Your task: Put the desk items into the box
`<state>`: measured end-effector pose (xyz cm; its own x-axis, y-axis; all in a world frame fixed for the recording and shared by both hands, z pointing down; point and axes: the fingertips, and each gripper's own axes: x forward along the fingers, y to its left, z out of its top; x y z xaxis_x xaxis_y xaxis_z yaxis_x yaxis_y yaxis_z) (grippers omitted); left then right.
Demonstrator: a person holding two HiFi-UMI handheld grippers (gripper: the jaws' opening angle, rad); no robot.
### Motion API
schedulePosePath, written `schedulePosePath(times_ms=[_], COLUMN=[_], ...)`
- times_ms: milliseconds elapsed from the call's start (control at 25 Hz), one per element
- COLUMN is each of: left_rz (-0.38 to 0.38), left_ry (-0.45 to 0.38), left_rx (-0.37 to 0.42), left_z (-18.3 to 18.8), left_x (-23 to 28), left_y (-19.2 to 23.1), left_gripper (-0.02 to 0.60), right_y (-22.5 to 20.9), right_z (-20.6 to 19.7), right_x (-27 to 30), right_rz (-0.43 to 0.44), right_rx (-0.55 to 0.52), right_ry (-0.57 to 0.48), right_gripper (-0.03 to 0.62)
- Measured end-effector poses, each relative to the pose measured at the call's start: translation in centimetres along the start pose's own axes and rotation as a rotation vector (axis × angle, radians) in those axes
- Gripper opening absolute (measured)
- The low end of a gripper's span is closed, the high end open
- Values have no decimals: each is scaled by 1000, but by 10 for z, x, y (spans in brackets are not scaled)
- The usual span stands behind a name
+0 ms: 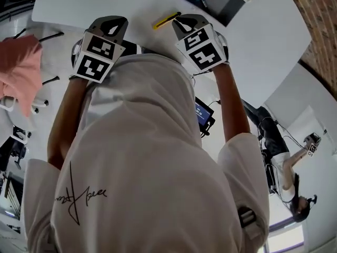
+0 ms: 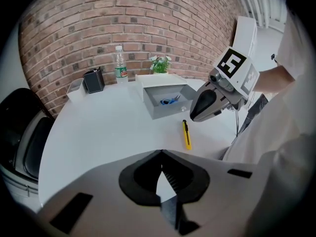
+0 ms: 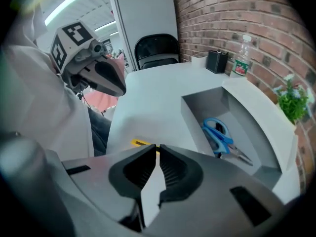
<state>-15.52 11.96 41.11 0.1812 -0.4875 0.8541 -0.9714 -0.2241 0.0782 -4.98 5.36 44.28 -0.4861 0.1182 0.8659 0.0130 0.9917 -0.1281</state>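
Scissors (image 2: 169,101) in box (image 2: 159,111), bottle (image 2: 120,63), plant (image 2: 159,63) beyond

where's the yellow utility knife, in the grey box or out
Out: the yellow utility knife lies on the white table beside the open grey box, which holds blue-handled scissors.

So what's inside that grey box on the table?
Blue-handled scissors lie on the floor of the box. Its near wall covers part of that floor, so anything tucked there can't be seen. The yellow knife lies outside, on the table.
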Motion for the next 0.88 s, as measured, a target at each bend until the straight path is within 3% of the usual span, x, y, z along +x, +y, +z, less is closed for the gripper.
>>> schedulePosePath(times_ms=[280, 320, 360, 560, 760, 880], left_rz=[8, 12, 15, 10, 2, 1], left_ry=[-7, -11, -19, -50, -50, -53], left_rx=[-31, -38, -47, -80, -105, -118], left_z=[1, 2, 4, 14, 15, 15], left_x=[-1, 0, -1, 0, 5, 4], left_y=[9, 9, 8, 10, 14, 15], left_gripper=[6, 6, 6, 6, 6, 6], right_y=[-2, -1, 1, 5, 1, -1], right_z=[2, 2, 2, -3, -13, -17], right_x=[12, 13, 15, 22, 32, 35], right_rz=[16, 27, 37, 75, 59, 56], right_rx=[-248, -279, -309, -421, -561, -588], right_ry=[140, 153, 167, 231, 303, 320], right_gripper=[32, 40, 86, 126, 135, 137])
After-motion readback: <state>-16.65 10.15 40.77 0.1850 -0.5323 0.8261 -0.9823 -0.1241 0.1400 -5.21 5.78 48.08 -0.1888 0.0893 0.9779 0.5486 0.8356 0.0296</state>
